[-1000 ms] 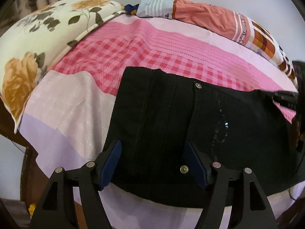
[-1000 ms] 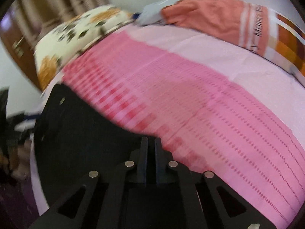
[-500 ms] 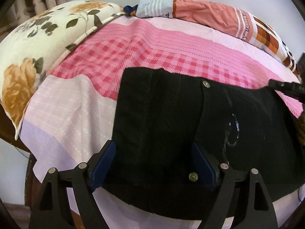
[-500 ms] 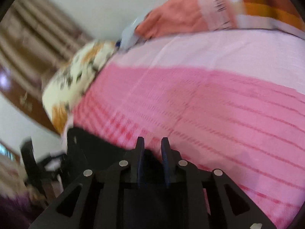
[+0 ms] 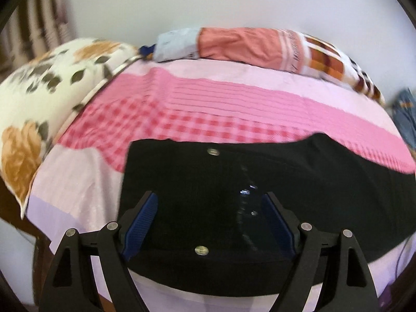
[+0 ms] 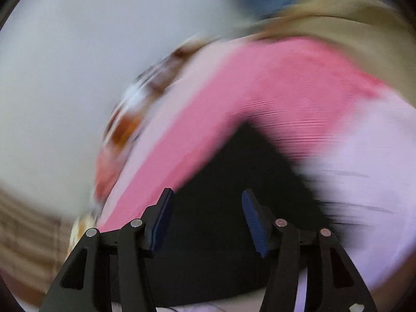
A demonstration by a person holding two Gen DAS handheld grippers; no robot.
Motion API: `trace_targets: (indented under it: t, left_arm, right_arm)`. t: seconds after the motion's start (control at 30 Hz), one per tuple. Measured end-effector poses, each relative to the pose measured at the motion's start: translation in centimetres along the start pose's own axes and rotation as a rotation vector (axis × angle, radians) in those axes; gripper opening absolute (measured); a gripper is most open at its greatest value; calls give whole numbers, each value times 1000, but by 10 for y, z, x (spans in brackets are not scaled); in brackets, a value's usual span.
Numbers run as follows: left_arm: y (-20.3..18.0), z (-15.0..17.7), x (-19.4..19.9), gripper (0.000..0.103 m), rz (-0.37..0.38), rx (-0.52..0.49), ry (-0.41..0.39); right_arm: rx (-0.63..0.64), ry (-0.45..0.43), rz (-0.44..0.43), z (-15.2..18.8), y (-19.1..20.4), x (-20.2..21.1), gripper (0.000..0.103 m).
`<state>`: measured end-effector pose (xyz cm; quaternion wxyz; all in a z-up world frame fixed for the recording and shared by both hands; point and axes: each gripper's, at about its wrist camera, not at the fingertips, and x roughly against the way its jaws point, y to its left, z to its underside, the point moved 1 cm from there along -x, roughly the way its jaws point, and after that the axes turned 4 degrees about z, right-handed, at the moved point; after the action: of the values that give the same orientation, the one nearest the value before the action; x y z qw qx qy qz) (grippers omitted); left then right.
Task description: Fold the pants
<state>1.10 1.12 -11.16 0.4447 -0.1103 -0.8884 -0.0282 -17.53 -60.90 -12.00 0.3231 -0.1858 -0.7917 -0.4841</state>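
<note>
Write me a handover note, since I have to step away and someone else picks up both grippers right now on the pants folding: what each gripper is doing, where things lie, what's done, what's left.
Left gripper: open, nothing held, over the black pants.
Right gripper: jaws opening, nothing pinched between them; its view is heavily blurred, with dark cloth below.
Pants: lying flat as a compact dark block at the near edge of the pink bedsheet, two metal rivets showing. Floral pillow to the left, a rolled orange blanket along the far side.
Done: at least one fold appears made.
Left: check the edges and, if a smaller bundle is wanted, fold once more.
</note>
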Motion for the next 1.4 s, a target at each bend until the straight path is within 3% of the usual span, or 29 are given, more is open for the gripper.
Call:
trace_targets:
  t: [0.07, 0.2, 0.33, 0.47, 0.5, 0.53, 0.57, 0.67, 0.77, 0.83, 0.9, 1.0, 1.07, 1.1, 1.23, 1.4]
  left_arm:
    - [-12, 1, -5, 82, 1, -42, 20]
    - [-27, 0, -8, 82, 10, -66, 48]
    - [-38, -3, 1, 82, 49, -54, 38]
    - [-52, -3, 8, 82, 34, -105, 26]
    - [-55, -3, 9, 82, 30, -113, 24]
    - [-57, -2, 10, 82, 29, -119, 26]
    - [-59, -1, 11, 82, 34, -122, 30]
    - [-61, 2, 12, 82, 51, -120, 37]
    - [-64, 4, 14, 82, 51, -127, 35]
    - [-65, 5, 15, 82, 62, -126, 33]
    - [-66, 6, 14, 82, 72, -126, 38]
    - [-71, 7, 12, 82, 51, -144, 38]
    - [-74, 7, 11, 82, 6, -160, 29]
    - [-75, 7, 11, 82, -7, -164, 24]
    - [-74, 5, 16, 82, -74, -189, -14]
    - [-66, 1, 22, 82, -102, -197, -43]
  right_arm:
    - [-99, -30, 50, 2, -50, 23, 53]
    - [-181, -34, 45, 14, -93, 30, 53]
    - [-196, -13, -49, 25, -96, 23, 53]
    - [-152, 17, -104, 31, -78, 11, 53]
    - [-144, 14, -112, 33, -75, 12, 48]
    - [-134, 13, -110, 33, -71, 12, 27]
    - [-120, 24, -101, 35, -68, 10, 16]
    - [-105, 40, -48, 39, -70, 3, 11]
    - [-156, 31, -72, 41, -77, 4, 15]
    - [-208, 32, -129, 42, -79, 3, 37]
    - [-230, 29, -147, 40, -71, 2, 49]
    - [-187, 55, -83, 37, -49, -9, 49]
    - [-141, 68, 9, 33, -34, -15, 29]
    - [-124, 85, 46, 33, -31, -19, 10]
    - [-127, 105, 71, 34, -27, -25, 9]
    - [-117, 103, 17, 34, -5, -21, 9]
